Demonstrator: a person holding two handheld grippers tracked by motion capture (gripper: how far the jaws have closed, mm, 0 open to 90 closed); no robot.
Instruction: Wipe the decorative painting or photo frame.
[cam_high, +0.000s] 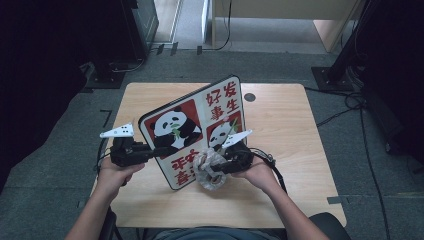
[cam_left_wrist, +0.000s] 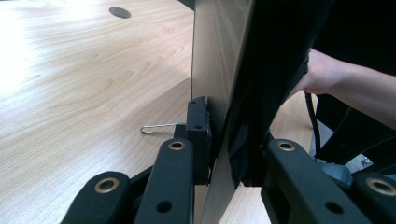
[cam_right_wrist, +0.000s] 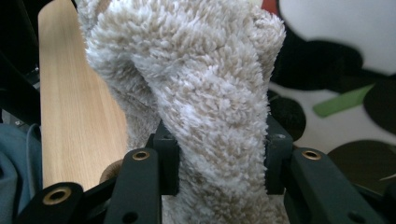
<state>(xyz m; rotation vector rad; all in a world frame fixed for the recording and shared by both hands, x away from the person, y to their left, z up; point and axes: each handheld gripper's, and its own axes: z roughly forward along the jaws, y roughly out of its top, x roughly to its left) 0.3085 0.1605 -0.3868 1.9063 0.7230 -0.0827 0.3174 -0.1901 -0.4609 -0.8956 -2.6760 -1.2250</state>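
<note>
A flat board (cam_high: 195, 127) printed with pandas and red Chinese characters stands tilted on its lower edge on the wooden table (cam_high: 280, 120). My left gripper (cam_high: 145, 152) is shut on the board's left edge; in the left gripper view the board's thin edge (cam_left_wrist: 219, 93) sits clamped between the jaws. My right gripper (cam_high: 220, 167) is shut on a fluffy beige cloth (cam_high: 209, 170), pressed against the board's printed face low on its right half. In the right gripper view the cloth (cam_right_wrist: 201, 93) bulges between the jaws, with the panda print (cam_right_wrist: 336, 70) behind it.
A round cable hole (cam_high: 249, 97) lies in the table behind the board. A thin metal wire clip (cam_left_wrist: 156, 129) lies on the table past my left jaw. Black stands and cables sit on the grey floor around the table.
</note>
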